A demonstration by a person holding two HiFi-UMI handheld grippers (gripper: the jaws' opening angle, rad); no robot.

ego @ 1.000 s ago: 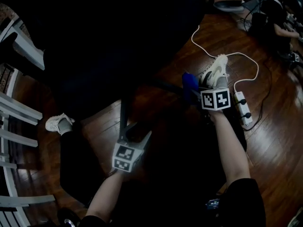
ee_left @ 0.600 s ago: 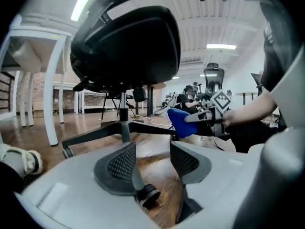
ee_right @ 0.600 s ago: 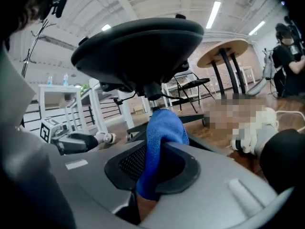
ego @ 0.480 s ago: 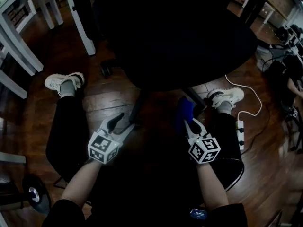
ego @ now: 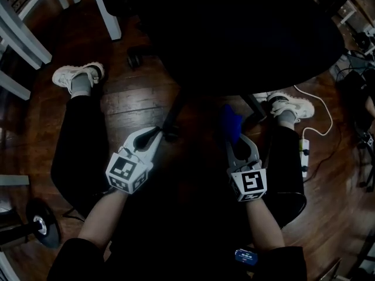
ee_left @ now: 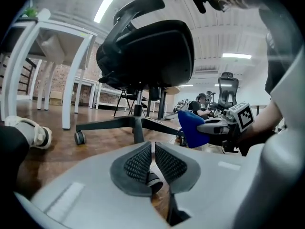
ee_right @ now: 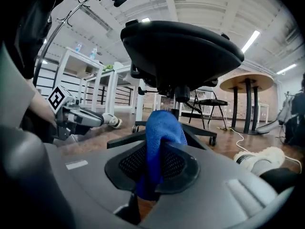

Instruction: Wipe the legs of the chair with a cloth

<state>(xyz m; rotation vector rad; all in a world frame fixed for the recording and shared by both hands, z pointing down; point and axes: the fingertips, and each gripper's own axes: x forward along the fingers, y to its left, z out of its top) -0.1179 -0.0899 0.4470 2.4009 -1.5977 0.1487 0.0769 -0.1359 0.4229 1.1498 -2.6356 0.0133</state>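
A black office chair point(ego: 234, 34) stands before me, its star base legs point(ee_left: 102, 124) low over the wood floor. My left gripper point(ego: 155, 134) is near one leg point(ego: 173, 119); its jaws have just been closing and are shut with nothing between them point(ee_left: 153, 149). My right gripper point(ego: 234, 138) is shut on a blue cloth point(ego: 231, 123), which sticks up between its pads point(ee_right: 162, 132). The cloth hangs just short of the chair base point(ee_right: 126, 140). Each gripper shows in the other's view: the right one point(ee_left: 217, 127) and the left one point(ee_right: 90, 118).
The person's legs and white shoes point(ego: 73, 75) point(ego: 293, 105) flank the chair base. White table legs point(ego: 108, 16) stand at the far left. A power strip point(ego: 304, 157) with a white cable lies on the right. A castor point(ee_left: 79, 138) ends the left leg.
Both grippers have drawn back from the chair base toward the person and rolled. The left jaws went from open to shut. The blue cloth stays in the right gripper.
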